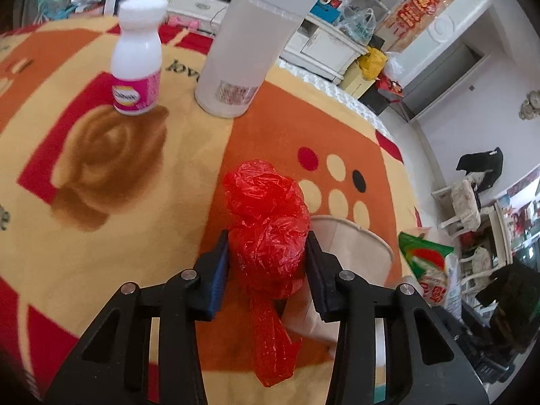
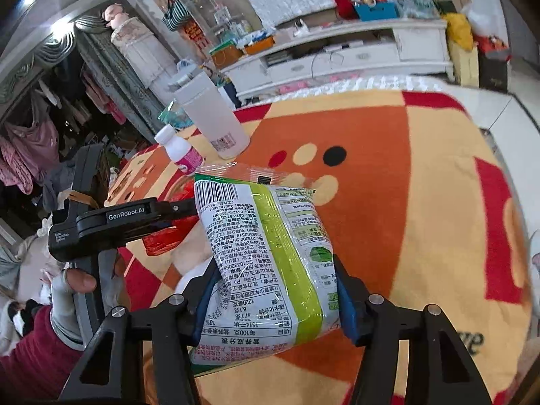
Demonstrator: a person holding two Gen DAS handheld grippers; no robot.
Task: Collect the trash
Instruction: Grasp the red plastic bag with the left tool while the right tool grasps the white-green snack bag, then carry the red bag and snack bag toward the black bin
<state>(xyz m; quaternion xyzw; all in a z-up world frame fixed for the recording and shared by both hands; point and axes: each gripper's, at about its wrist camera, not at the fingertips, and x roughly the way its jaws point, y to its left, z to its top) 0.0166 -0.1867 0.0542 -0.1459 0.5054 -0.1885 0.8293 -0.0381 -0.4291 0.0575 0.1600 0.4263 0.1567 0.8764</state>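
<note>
Left wrist view puts the crumpled red plastic bag (image 1: 268,236) in the middle, clamped between the blue pads of the left tongs (image 1: 268,253); its twisted tail hangs down below the pads, over the patterned blanket (image 1: 101,236) that covers the worktop. Just right of the red bag lies a paper cup (image 1: 354,253) on its side, its rim close to the right-hand pad. Beyond the red bag, toward the far edge of the blanket, a small white bottle (image 1: 136,64) with a pink label stands upright, and a tall frosted white container (image 1: 246,50) stands beside it on the right.

Right wrist view shows the right tongs (image 2: 273,290) closed on a green and white snack packet (image 2: 266,253), printed side up, pinched across its width. Left of the packet is the left tongs' black body, the red bag showing under it, held by a hand (image 2: 72,287) in a grey glove with a dark red sleeve (image 2: 30,351).
</note>
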